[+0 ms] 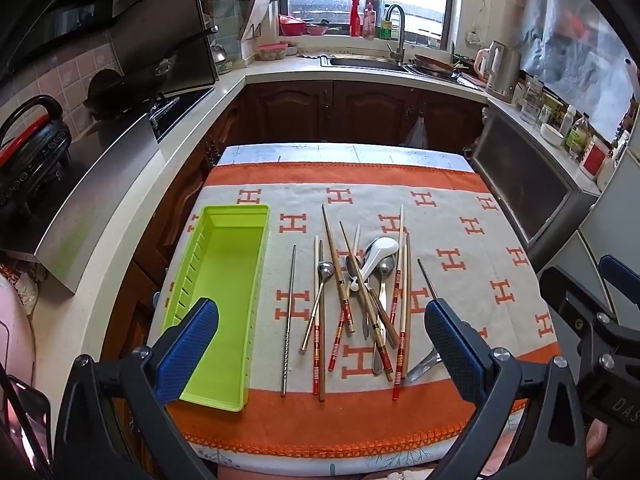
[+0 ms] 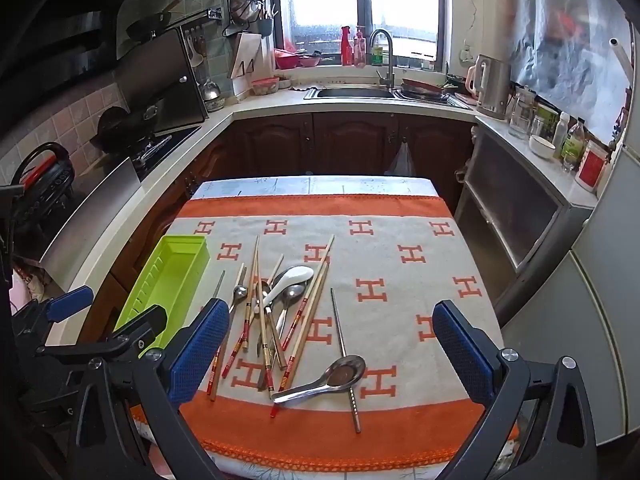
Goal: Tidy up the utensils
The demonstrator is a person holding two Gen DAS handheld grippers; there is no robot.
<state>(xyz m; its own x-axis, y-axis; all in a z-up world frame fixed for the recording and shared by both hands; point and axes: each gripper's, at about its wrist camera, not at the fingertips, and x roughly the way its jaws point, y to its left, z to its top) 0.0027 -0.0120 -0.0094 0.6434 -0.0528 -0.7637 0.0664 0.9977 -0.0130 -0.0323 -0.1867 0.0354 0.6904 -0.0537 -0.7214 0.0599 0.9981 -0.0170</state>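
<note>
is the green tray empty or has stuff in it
Empty. The green tray shows only its bare floor in both views; the chopsticks and spoons all lie on the cloth beside it.

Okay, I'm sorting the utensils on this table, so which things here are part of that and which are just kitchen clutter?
Part of the job:
- empty lime-green plastic organiser tray
- pile of wooden chopsticks
- white ceramic soup spoon
- wide steel ladle spoon
- two loose steel chopsticks

Just lying about:
- steel electric kettle
- red spray bottle
- white bowl

In the left wrist view a blue finger covers most of the steel ladle (image 1: 425, 364) (only its handle shows).
</note>
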